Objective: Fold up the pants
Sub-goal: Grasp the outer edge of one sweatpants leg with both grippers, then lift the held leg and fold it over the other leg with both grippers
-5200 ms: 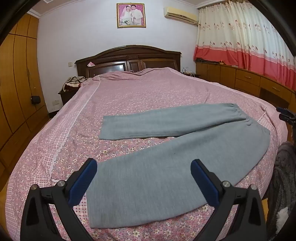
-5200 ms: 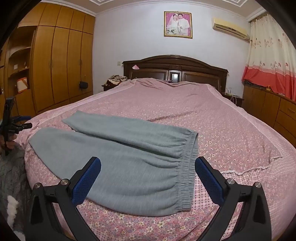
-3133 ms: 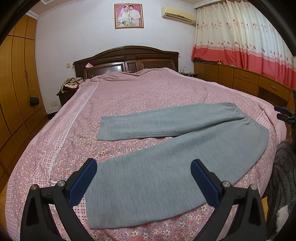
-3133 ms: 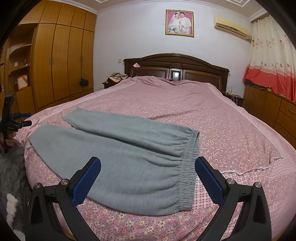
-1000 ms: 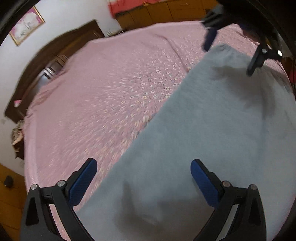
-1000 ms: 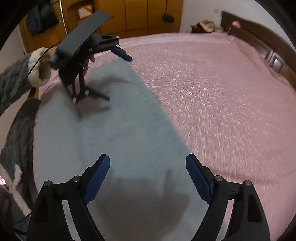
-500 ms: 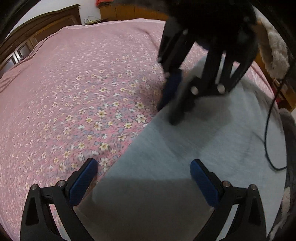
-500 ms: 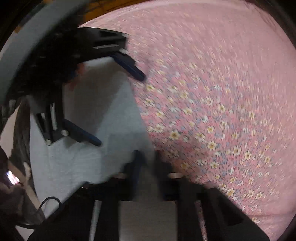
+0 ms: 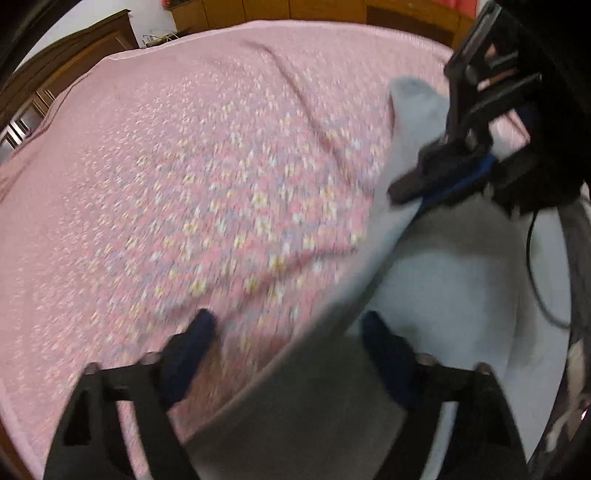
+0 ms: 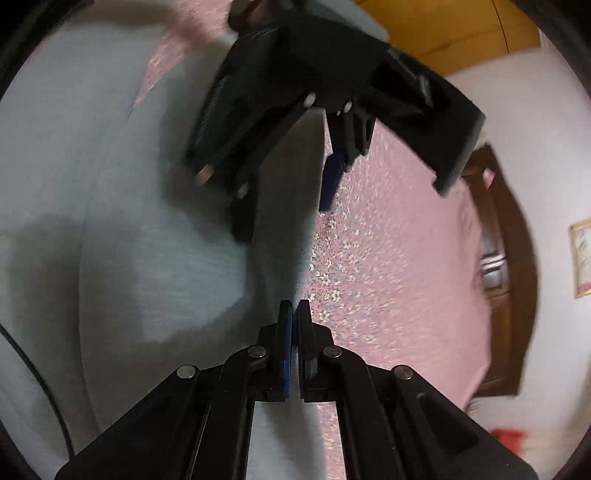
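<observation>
Grey pants [image 9: 461,295] lie on the pink floral bedspread [image 9: 184,166], and their edge runs diagonally through the left wrist view. My left gripper [image 9: 287,325] is low over that edge, open, with one finger on the bedspread side and one on the grey cloth. My right gripper [image 10: 294,308] is shut on the pants [image 10: 147,240] at the same edge, which it lifts slightly. The left wrist view shows the right gripper [image 9: 413,192] at upper right, pinching the cloth. In the right wrist view the left gripper [image 10: 286,210] straddles the edge further along.
The bedspread [image 10: 388,258] spreads out beyond the pants toward a dark wooden headboard [image 9: 74,62]. A black cable [image 9: 535,277] hangs over the grey cloth at the right. A wooden wardrobe [image 10: 443,29] and a framed picture [image 10: 581,258] are at the room's edges.
Both grippers came down from above the bed to the pants' edge. The right gripper shut on the cloth. The left gripper's fingers have drawn closer together around the edge.
</observation>
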Available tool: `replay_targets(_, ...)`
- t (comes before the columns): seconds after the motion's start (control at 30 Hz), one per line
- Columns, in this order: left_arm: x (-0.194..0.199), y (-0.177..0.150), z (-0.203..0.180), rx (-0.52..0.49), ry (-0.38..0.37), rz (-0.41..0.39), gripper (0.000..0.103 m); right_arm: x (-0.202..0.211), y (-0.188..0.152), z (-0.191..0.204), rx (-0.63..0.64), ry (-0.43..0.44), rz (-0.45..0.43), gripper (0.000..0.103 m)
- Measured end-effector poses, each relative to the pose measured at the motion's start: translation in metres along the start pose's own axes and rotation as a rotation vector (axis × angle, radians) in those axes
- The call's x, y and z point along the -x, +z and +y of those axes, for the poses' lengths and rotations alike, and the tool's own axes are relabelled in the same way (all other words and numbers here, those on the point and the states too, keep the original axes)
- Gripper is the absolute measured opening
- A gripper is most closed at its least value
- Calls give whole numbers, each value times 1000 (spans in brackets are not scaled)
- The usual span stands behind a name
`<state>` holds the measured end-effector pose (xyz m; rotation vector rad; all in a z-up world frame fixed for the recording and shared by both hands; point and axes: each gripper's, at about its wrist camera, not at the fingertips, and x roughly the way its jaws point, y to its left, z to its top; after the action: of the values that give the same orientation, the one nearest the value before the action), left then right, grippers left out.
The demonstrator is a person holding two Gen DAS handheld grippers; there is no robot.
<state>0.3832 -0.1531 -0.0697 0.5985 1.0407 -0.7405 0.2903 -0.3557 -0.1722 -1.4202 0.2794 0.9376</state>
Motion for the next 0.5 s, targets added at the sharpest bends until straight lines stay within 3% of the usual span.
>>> replay_targets(0.03,5,-7,-1,5,7,2,64,2,0,5,7,-23,-2,3)
replay_targets(0.07,11,-16,-2,15,20,4,43,6,1,11,7,-53,-8,3)
replay_targets(0.13,24,-34,-4,25,61,-5,32,12,-2,20,-3,-80,-16,3)
replay_targets(0.2,35,-52,-6,41,102,-19,27,13,2,32,-10,-106,-27,3)
replay_targets(0.23,41,-62,-4,68,114,-27,14,15,3,36,-14,-116,-34,3)
replay_targets(0.27,46,-70,-2,83,131,-29,7,18,3,38,-23,-119,-38,3)
replay_targets(0.43,70,-101,-21,114,267,-120,5,41,15,55,-30,-199,-32,3)
replay_targets(0.5,83,-110,-42,121,359,-162,5,55,26,63,-1,-268,-36,3)
